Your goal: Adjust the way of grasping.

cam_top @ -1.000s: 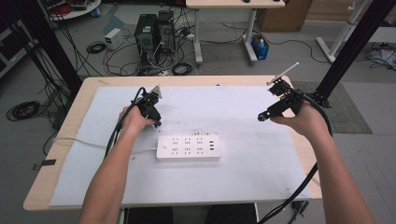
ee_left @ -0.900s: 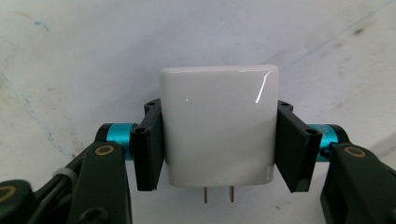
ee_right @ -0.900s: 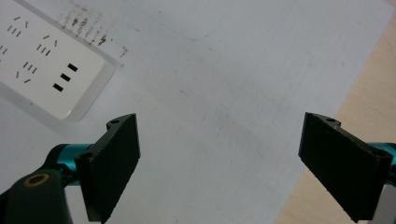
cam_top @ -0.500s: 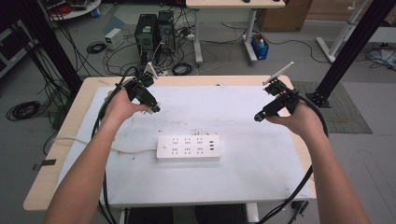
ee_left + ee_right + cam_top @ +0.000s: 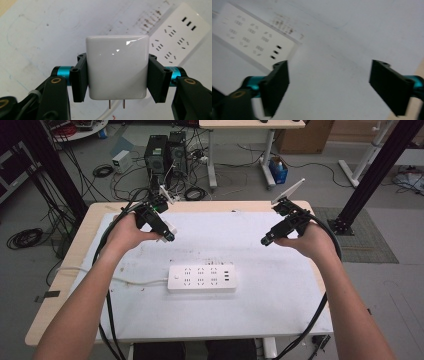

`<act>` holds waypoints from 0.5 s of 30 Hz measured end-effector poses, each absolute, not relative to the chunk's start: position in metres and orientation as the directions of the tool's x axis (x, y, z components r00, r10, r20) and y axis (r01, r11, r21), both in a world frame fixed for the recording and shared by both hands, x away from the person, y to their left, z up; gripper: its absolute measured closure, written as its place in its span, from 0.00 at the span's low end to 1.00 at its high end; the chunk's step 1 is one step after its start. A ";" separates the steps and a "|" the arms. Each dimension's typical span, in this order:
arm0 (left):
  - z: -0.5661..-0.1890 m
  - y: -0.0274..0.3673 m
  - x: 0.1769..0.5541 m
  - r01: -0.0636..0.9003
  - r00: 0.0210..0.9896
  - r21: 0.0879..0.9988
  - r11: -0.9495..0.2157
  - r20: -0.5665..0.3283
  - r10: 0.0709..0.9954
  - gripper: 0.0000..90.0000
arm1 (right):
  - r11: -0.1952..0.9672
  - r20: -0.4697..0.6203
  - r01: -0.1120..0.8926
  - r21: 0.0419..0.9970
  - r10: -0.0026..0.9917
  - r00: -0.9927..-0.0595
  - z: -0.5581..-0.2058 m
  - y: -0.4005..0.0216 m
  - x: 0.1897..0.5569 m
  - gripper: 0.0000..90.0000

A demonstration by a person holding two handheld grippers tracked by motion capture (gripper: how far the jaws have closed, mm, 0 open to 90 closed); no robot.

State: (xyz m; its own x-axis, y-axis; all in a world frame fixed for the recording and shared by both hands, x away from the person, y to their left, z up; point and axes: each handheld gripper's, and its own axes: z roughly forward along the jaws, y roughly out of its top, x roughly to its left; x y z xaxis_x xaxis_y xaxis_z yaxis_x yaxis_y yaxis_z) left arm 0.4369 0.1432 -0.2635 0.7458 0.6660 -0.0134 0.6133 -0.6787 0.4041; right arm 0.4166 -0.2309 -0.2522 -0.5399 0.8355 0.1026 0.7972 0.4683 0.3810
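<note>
A white power strip (image 5: 201, 278) lies flat in the middle of the white-topped table, with its cord running off to the left. My left gripper (image 5: 166, 234) hovers above the table's left half, shut on a white plug adapter (image 5: 116, 70) whose two metal prongs point down toward me. The strip (image 5: 175, 40) shows beyond it at the upper right. My right gripper (image 5: 265, 240) hangs over the table's right half, open, nothing between its jaws. In the right gripper view the strip (image 5: 254, 40) lies at the upper left, beyond the gripper (image 5: 329, 87).
The table (image 5: 280, 305) is covered by a white mat with wooden edges showing at left and back. Black cables trail from both grippers off the front edge. Computer towers (image 5: 165, 152) and tangled cables sit on the floor behind the table.
My left gripper has lifted away from the strip and moved back and left, then drifted slightly right with the adapter. My right gripper has shifted a little leftward.
</note>
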 end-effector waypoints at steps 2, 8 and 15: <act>-0.262 0.139 0.431 0.570 0.782 0.426 -0.702 -0.018 0.624 0.47 | 0.455 0.133 0.800 0.391 0.832 -0.538 -0.250 -0.228 0.416 0.21; -0.258 0.116 0.412 0.386 0.887 0.538 -0.749 0.005 0.461 0.47 | 0.383 0.235 0.839 0.387 0.838 -0.492 -0.239 -0.220 0.411 0.21; -0.264 0.077 0.399 0.194 0.963 0.636 -0.747 0.024 0.270 0.47 | 0.266 0.448 0.896 0.357 0.793 -0.414 -0.235 -0.210 0.405 0.21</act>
State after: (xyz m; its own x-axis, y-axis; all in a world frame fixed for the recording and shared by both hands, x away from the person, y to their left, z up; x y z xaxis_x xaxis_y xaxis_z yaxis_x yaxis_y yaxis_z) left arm 0.3989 0.0772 -0.2639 0.9626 0.2700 0.0237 0.1940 -0.7471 0.6357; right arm 0.4052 -0.2097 -0.2351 -0.4135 0.7927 0.4478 0.8956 0.2657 0.3567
